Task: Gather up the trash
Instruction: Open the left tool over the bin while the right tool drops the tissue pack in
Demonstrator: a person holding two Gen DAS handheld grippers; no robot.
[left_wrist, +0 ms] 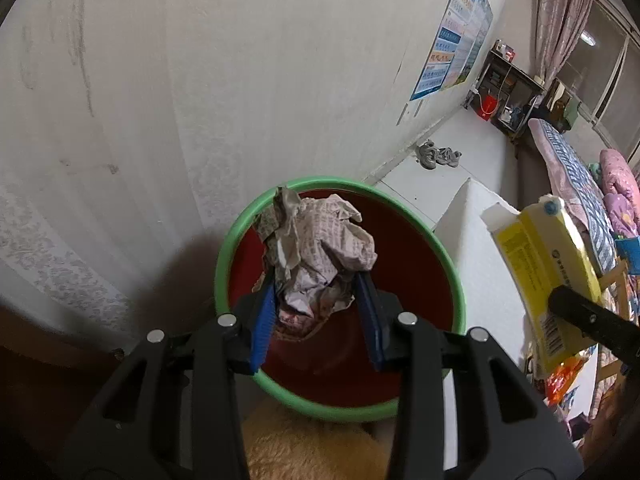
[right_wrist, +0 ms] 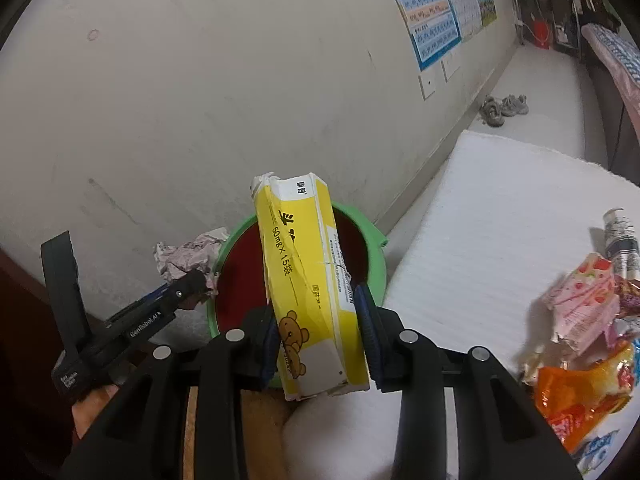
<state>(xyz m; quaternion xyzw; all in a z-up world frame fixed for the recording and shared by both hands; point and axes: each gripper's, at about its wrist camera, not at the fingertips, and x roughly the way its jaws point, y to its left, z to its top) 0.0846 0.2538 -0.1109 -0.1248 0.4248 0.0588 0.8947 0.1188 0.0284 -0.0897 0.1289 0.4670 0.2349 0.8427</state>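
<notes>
Crumpled paper [left_wrist: 320, 248] is riding clamped in left gripper [left_wrist: 320, 304] above bin [left_wrist: 236, 236] | right gripper [right_wrist: 320, 320] is squeezing yellow box [right_wrist: 308, 280] over the rim | risk: both dropping together, box catching rim, tipping out.

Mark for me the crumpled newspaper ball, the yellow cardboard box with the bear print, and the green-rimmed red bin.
Crumpled newspaper ball [left_wrist: 324, 248]: left wrist view, middle of the wad.
Yellow cardboard box with the bear print [right_wrist: 304, 280]: right wrist view, its printed front face.
Green-rimmed red bin [left_wrist: 456, 280]: left wrist view, right side of rim.
</notes>
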